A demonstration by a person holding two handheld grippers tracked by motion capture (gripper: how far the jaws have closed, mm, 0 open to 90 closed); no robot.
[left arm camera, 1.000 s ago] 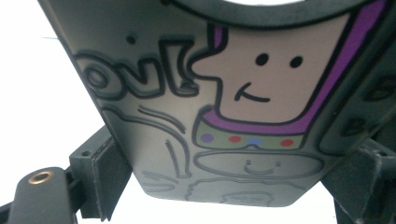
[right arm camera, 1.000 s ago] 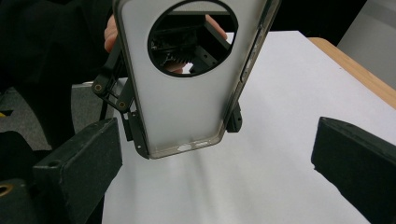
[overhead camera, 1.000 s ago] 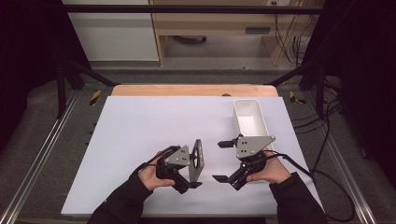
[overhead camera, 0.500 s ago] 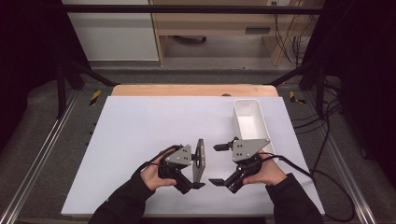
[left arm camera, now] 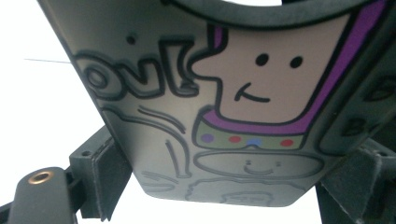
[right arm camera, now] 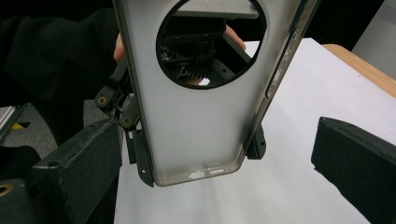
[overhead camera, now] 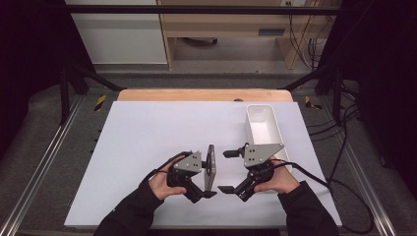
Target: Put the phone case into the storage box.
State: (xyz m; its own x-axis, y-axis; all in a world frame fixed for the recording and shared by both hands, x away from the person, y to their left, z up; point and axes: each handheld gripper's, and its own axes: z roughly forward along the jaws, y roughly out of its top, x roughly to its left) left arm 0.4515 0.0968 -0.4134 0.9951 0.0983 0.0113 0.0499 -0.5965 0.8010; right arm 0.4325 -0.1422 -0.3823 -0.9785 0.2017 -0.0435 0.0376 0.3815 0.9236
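The left gripper (overhead camera: 210,181) holds a phone case (overhead camera: 210,167) on its edge, just above the white table (overhead camera: 147,137), between the two hands. In the left gripper view its black jaws press on both long sides of the case (left arm camera: 224,116), whose printed side with a cartoon face fills the frame, so the grip looks firm.

The right gripper (overhead camera: 230,172) stands just beside the case, pointing at it from the other side. Its jaws are spread wide and carry nothing: in the right gripper view the plain inner side of the case (right arm camera: 201,116) with its round camera hole rises between the two black pads, but neither pad touches it.

A white bin (overhead camera: 265,132) stands at the right of the table, behind the right hand (overhead camera: 278,179), and I see nothing inside it.

I judge that the pick-up is done and the case is presented for a handover. What is left: the right jaws must close on the case, the left must let go, and then the case probably goes into the bin.
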